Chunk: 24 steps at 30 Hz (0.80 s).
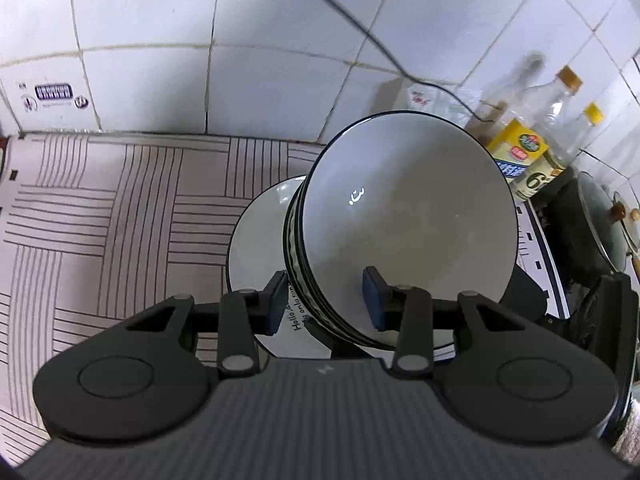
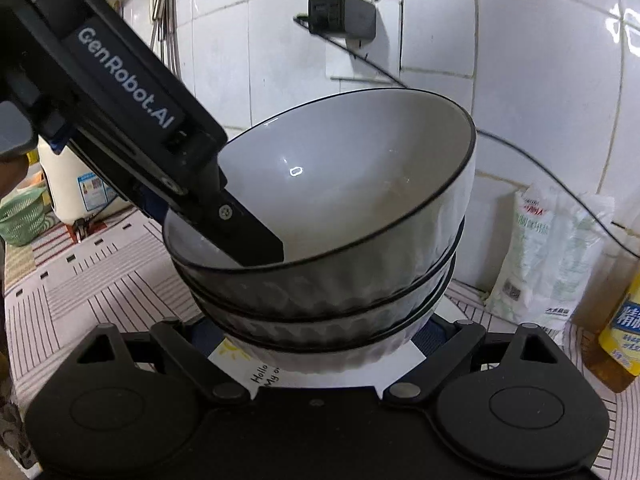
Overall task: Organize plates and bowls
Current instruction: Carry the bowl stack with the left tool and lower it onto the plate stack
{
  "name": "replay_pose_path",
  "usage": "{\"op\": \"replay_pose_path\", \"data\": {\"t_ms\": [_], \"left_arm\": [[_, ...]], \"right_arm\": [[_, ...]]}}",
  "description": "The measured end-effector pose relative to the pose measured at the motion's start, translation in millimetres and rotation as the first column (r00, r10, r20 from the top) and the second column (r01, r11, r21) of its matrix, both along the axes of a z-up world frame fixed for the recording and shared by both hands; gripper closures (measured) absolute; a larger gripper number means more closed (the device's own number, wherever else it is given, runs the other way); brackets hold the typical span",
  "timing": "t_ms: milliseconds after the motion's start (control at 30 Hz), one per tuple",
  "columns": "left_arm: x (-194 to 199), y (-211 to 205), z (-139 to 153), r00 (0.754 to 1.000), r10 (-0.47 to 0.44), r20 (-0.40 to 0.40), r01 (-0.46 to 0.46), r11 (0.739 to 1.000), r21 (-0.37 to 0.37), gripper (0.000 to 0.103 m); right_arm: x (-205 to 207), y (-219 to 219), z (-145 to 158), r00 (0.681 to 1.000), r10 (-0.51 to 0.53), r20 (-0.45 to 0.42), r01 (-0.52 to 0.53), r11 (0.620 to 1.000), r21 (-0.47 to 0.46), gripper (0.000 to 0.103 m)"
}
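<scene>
A stack of three white bowls with black rims [image 1: 404, 224] is tilted above a white plate [image 1: 256, 240] on the striped counter. My left gripper [image 1: 326, 300] straddles the stack's rim, one pad inside the top bowl and one outside; the pads [image 1: 374, 300] stand apart from the wall, so it looks open. In the right wrist view the stack [image 2: 340, 272] sits right before my right gripper [image 2: 320, 344], whose fingers reach under the bowls and are hidden. The left gripper's finger [image 2: 244, 232] dips into the top bowl. A plate with lettering [image 2: 272, 376] lies beneath.
Oil and sauce bottles [image 1: 532, 152] and a lidded pot [image 1: 600, 224] stand at the right. A white bag [image 2: 548, 256] and a yellow bottle [image 2: 624, 328] stand by the tiled wall. A cable [image 1: 360, 32] hangs across the wall. A green basket [image 2: 20, 216] sits far left.
</scene>
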<state>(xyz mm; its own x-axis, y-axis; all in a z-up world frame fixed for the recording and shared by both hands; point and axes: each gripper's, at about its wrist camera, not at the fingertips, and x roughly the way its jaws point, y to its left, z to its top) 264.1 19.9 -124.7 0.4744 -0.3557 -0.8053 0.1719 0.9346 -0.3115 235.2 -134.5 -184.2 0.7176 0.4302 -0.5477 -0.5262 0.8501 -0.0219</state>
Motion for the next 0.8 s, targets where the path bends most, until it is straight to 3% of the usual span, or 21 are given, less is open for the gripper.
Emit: {"op": "replay_pose_path", "data": {"t_ms": [467, 633, 800], "left_arm": [[17.2, -15.7, -29.7, 0.998, -0.023, -0.050, 0.025, 0.999, 0.035, 0.065], [18.1, -21.2, -31.8, 0.999, -0.029, -0.044, 0.032, 0.996, 0.079, 0.065], [18.9, -19.1, -30.2, 0.998, -0.032, -0.050, 0.035, 0.998, 0.049, 0.065]], "right_arm": [[6.9, -5.2, -25.3, 0.999, -0.002, -0.046, 0.001, 1.000, -0.027, 0.007], [8.0, -2.4, -30.1, 0.998, -0.019, -0.058, 0.017, 0.999, -0.035, 0.007], [8.6, -9.9, -28.4, 0.997, -0.026, -0.078, 0.026, 1.000, -0.002, 0.007]]}}
